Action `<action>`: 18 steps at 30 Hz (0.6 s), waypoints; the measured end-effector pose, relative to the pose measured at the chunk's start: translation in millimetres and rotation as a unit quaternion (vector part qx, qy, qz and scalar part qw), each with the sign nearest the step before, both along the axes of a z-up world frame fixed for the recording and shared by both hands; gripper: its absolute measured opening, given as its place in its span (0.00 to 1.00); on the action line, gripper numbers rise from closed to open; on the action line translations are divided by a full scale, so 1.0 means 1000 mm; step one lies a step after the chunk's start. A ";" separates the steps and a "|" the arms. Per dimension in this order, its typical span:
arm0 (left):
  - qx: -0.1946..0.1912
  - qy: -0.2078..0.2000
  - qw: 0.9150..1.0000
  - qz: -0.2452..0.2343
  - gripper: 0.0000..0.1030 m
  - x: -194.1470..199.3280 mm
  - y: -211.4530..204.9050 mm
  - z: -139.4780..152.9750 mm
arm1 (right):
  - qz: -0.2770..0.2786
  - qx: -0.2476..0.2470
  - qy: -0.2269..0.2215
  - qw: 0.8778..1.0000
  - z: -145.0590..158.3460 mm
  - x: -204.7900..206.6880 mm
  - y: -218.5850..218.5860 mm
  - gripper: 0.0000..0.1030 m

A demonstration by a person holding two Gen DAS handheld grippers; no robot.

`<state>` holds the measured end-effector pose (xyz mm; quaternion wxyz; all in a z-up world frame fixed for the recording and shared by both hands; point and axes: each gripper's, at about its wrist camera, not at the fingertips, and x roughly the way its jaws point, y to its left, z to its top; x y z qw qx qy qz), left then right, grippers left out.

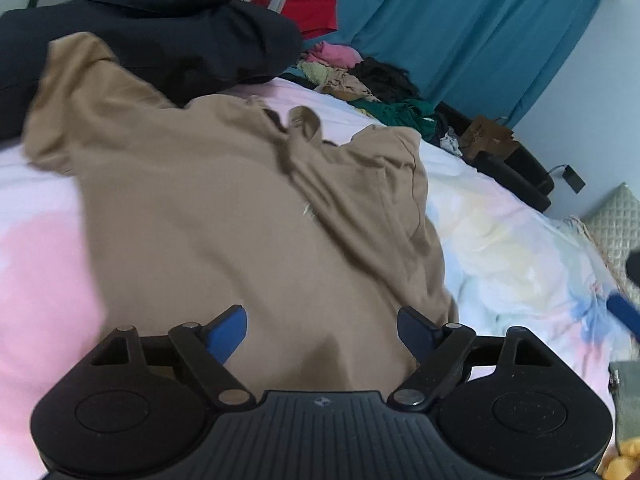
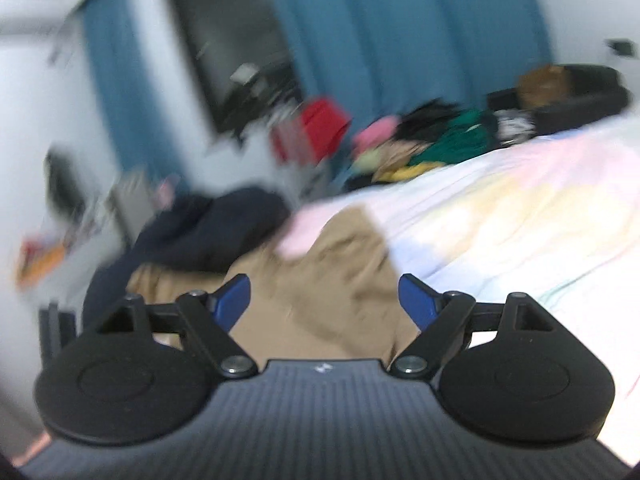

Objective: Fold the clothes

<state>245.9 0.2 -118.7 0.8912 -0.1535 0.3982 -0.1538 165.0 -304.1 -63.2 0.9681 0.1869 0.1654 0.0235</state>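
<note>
A tan shirt [image 1: 224, 208] lies spread and rumpled on the pastel bedsheet [image 1: 512, 232], its collar toward the far side. My left gripper [image 1: 322, 330] hovers above the shirt's near hem, open, its blue pads wide apart with nothing gripped. At the right edge of the left wrist view a blurred blue tip of the other gripper [image 1: 626, 314] shows. In the blurred right wrist view the tan shirt [image 2: 340, 280] lies bunched below my right gripper [image 2: 324, 300], which is open with nothing between its fingers.
A dark navy garment [image 1: 152, 44] lies beyond the shirt. A heap of mixed clothes [image 1: 360, 76] sits at the bed's far edge, with a red item [image 1: 312, 12] behind. Teal curtains [image 1: 460, 20] hang at the back. A black chair with a paper bag [image 1: 492, 136] stands right.
</note>
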 end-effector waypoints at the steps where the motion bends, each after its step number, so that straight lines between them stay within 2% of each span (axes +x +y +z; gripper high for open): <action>1: -0.001 -0.001 1.000 0.002 0.82 0.012 -0.007 -0.003 | -0.021 -0.001 0.002 1.000 -0.012 0.002 -0.005 0.80; 4: -0.008 0.002 1.000 0.014 0.82 0.056 -0.029 -0.017 | -0.061 -0.013 0.023 0.998 -0.037 0.014 -0.022 0.80; 6: -0.015 0.005 1.000 0.026 0.81 0.086 -0.041 -0.028 | -0.082 0.000 0.042 0.996 -0.047 0.022 -0.033 0.80; 8: -0.007 0.010 0.999 0.042 0.81 0.115 -0.050 -0.039 | -0.093 0.026 0.053 0.994 -0.054 0.030 -0.045 0.80; 11: 0.007 -0.008 0.999 0.051 0.80 0.138 -0.064 -0.044 | -0.105 0.045 0.063 0.991 -0.064 0.038 -0.044 0.80; 13: 0.043 -0.046 0.998 0.032 0.65 0.141 -0.078 -0.040 | -0.109 0.054 0.072 0.990 -0.074 0.050 -0.042 0.80; 14: 0.066 -0.064 0.995 0.021 0.40 0.140 -0.084 -0.037 | -0.110 0.059 0.078 0.989 -0.078 0.056 -0.040 0.80; 15: 0.078 -0.078 0.994 0.012 0.19 0.140 -0.087 -0.033 | -0.108 0.064 0.085 0.988 -0.081 0.061 -0.038 0.80; 16: 0.083 -0.091 0.992 0.004 0.10 0.139 -0.090 -0.028 | -0.106 0.069 0.090 0.988 -0.085 0.065 -0.037 0.80; 18: 0.090 -0.117 0.989 -0.008 0.08 0.138 -0.093 -0.017 | -0.101 0.076 0.098 0.987 -0.089 0.069 -0.037 0.80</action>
